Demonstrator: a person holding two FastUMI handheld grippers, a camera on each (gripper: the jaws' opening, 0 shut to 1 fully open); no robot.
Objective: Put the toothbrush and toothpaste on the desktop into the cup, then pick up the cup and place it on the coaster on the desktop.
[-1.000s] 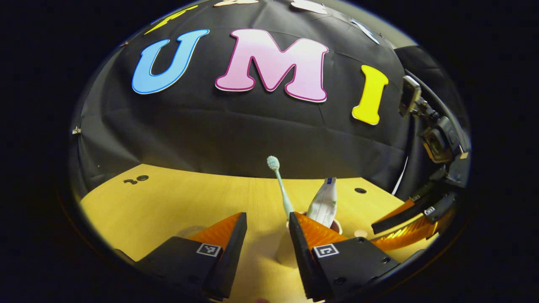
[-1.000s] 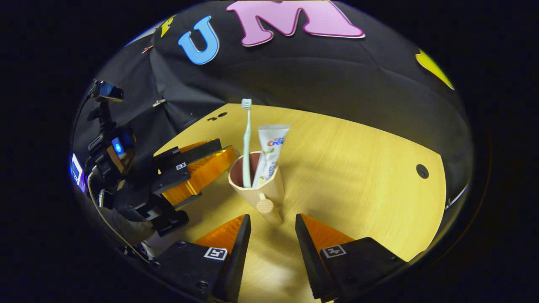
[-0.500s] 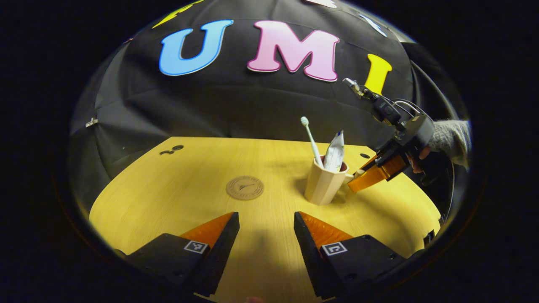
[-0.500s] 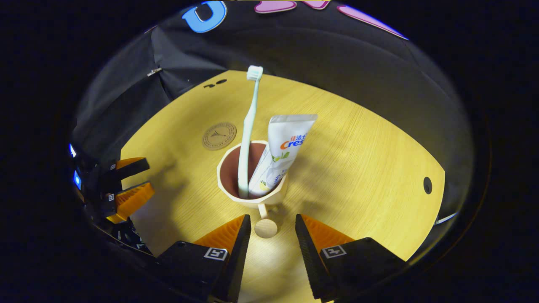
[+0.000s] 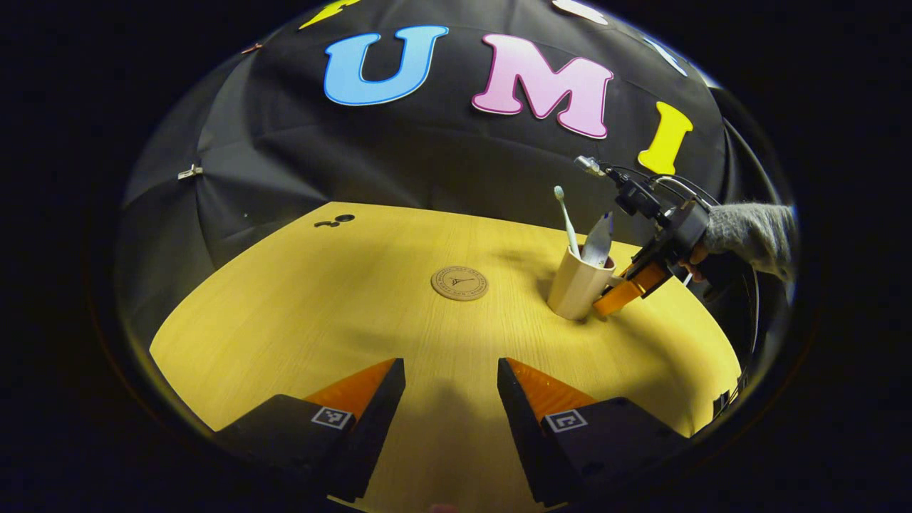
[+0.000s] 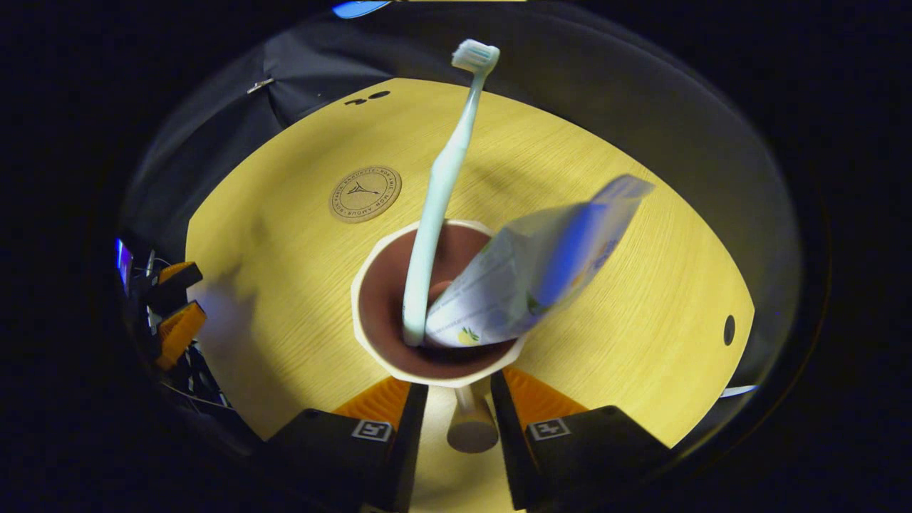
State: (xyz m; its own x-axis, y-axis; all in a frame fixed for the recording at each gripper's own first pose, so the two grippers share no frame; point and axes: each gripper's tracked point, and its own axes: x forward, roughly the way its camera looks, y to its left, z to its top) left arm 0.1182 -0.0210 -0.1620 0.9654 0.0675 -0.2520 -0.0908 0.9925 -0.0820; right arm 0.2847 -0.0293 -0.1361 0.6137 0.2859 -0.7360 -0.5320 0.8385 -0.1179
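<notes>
Cup sits on the yellow desktop right ahead of my right gripper, with the toothbrush and toothpaste standing inside it; the cup's handle lies between the two fingers, jaws narrowly apart, though I cannot tell whether they press it; coaster lies bare, apart from the cup; my left gripper hangs well back over the desktop, jaws apart with nothing between them; from there I see a gloved hand holding the right one.
</notes>
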